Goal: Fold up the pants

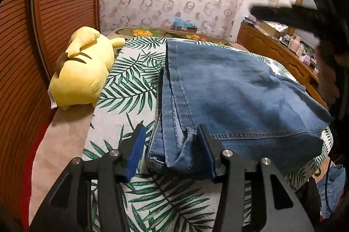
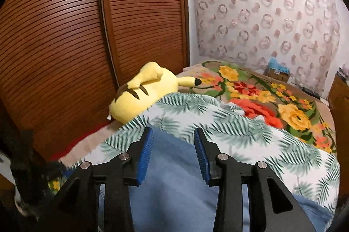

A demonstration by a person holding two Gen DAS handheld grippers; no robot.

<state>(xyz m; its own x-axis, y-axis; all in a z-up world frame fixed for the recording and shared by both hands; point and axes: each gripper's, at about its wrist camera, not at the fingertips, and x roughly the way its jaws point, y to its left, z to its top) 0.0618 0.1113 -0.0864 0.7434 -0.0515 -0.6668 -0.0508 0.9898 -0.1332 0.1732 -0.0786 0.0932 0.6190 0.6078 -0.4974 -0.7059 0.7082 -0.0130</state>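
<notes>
Left wrist view: folded blue jeans [image 1: 229,90] lie on a palm-leaf printed cloth [image 1: 130,88] spread over the bed, layers stacked, stitched side seams running away from the camera. The left gripper [image 1: 172,149] is parted; its blue pads [image 1: 136,151] straddle the near corner of the stack, where a hem bunches between them, and the left pad stands clear of the denim, so nothing is clamped. The right gripper appears only as a dark blur at the upper right, well above the jeans

Right wrist view: the right gripper [image 2: 173,153] is likewise released, jaws apart, hovering over smooth denim [image 2: 174,199] with no fabric between its pads [image 2: 146,155]

Step in hand, as judged: the fold looks nearly complete, and what remains is tidying or one further fold. To do it well, flatten the bunched near hem before closing on it, take all layers together rather than the top one only, and keep the seam edges aligned so the stack stays square; the right gripper should steady the far side while the left draws or presses

Surroundings: a yellow plush toy [image 1: 82,70] rests beside the cloth against the slatted wooden wardrobe door [image 2: 87,36], apart from the jeans but close to the left edge of the working area; a floral blanket [image 2: 272,101] covers the bed beyond; a wooden dresser [image 1: 279,51] with small items stands at the right. Nothing lies on the jeans; the loose cloth beneath could drag along if pinched with the denim
</notes>
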